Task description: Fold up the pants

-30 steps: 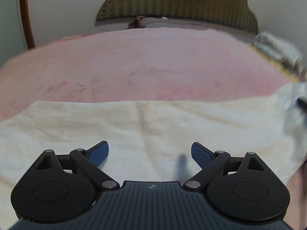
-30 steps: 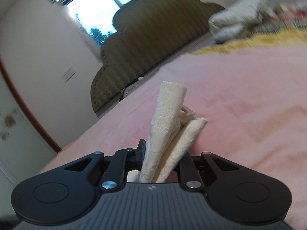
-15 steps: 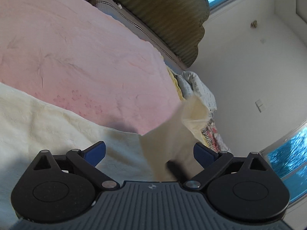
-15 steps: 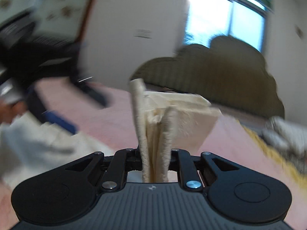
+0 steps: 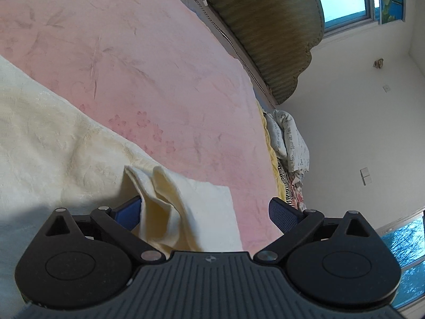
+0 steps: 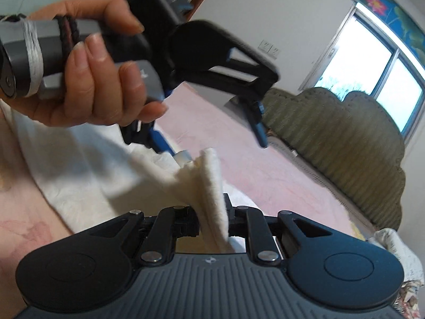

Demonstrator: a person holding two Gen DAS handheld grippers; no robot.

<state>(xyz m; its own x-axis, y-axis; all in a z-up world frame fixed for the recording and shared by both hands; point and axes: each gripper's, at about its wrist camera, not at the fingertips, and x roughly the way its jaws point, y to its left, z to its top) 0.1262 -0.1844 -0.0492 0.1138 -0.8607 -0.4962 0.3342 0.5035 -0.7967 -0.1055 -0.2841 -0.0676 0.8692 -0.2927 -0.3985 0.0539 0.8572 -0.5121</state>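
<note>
Two blue-padded fingers (image 5: 127, 212) of the left gripper (image 5: 204, 212) stood wide apart, and a bunched corner of the cream pants (image 5: 53, 143) rose between them, close against the left pad and well clear of the right one. Nothing was pinched there. On the right gripper (image 6: 212, 220) the fingers (image 6: 192, 219) were drawn narrow onto a thick fold of the same pants (image 6: 212, 186), several layers standing up out of the clamp. That raised fold reached toward the left gripper (image 6: 212, 122), which the right wrist view showed from outside, held in the person's left hand (image 6: 87, 79) just above the cloth with its jaws spread.

Beyond the fingers, most of the pants lay flat on the bed (image 5: 148, 61), spreading away to the left in the left wrist view and under the hand in the right wrist view. The bed wore a pink cover with a faint pattern of leaves and small flowers. At its far end stood an olive, ribbed headboard (image 5: 271, 26) with a scalloped top. A yellow edge of bedding and a heap of white, printed bedclothes (image 5: 289, 143) sat at the bed's side, near the wall.

White walls (image 5: 358, 122) closed the room, with a pair of light switches on one. A window (image 6: 372, 61) let in bright daylight behind the headboard, a flowered blind rolled up at its top, and a second window (image 5: 406, 247) showed blue-tinted trees low at the right of the left wrist view
</note>
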